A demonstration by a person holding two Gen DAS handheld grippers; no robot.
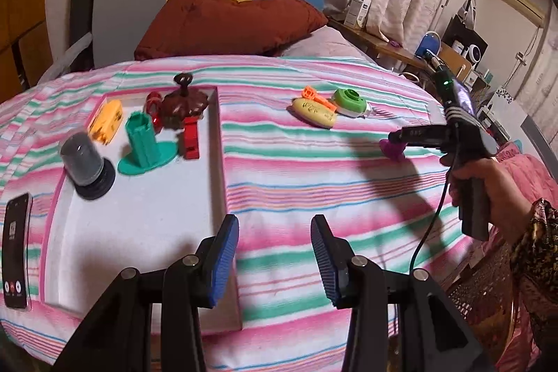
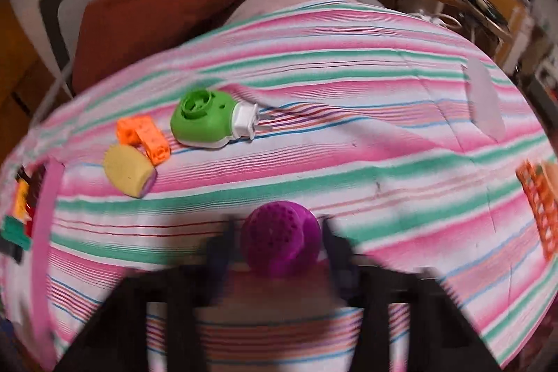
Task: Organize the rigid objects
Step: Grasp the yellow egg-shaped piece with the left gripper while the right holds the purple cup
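We find the work laid out on a bed under a pink, green and white striped blanket (image 1: 296, 176). A white tray (image 1: 146, 225) lies on its left part and holds a dark jar (image 1: 85, 162), a yellow block (image 1: 106, 121), a teal stand (image 1: 144, 145), a red block (image 1: 190, 138) and a brown lidded piece (image 1: 183, 105). A phone (image 1: 15, 250) rests on the blanket just beside the tray's left wall.

The left gripper (image 1: 275, 253) hangs over the tray's right wall with its blue fingers (image 1: 223, 253) spread wide and nothing between them.

The right gripper (image 2: 279, 246) is low over the blanket, well apart from the tray. A purple perforated ball-shaped toy (image 2: 282, 237) sits between its fingers. The right wrist view is blurred there, and a gap shows on each side of the toy, so we cannot tell whether the fingers grip it. In the left wrist view the same toy (image 1: 394, 150) shows at the gripper's tip, against the blanket.

Farther up the blanket we note a green plug-in device (image 2: 205, 121), an orange block (image 2: 144, 138) and a yellow oval piece (image 2: 127, 173), the last two touching. An orange lattice piece (image 2: 538, 208) lies at the right edge.
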